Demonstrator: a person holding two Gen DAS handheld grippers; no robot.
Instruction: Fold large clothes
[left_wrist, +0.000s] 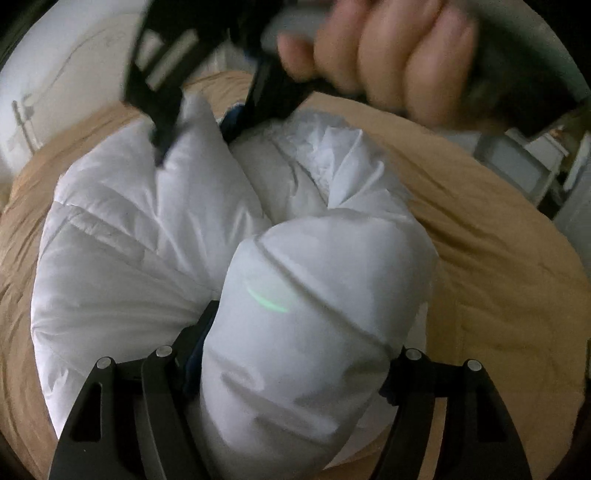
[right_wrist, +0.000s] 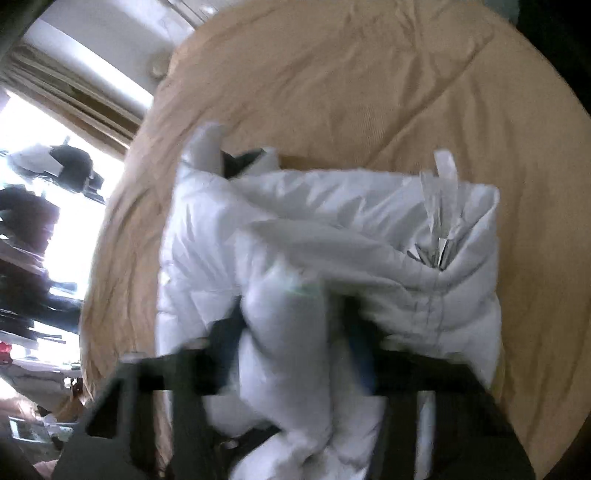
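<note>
White padded jacket (left_wrist: 155, 240) on the bed (left_wrist: 498, 240) is mid-fold (both tongs (left_wrist: 291, 354) (right_wrist: 291, 332) grip its bulk); next, flatten it.

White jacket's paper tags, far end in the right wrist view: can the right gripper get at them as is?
Probably not directly. The right gripper has a puffy fold of the white jacket between its fingers, and the paper tags sit beyond more bulging fabric. Nothing else blocks them on the tan bedcover.

tan bedspread (right_wrist: 332, 74), bright window (right_wrist: 22, 122), white wall (left_wrist: 74, 66)
</note>
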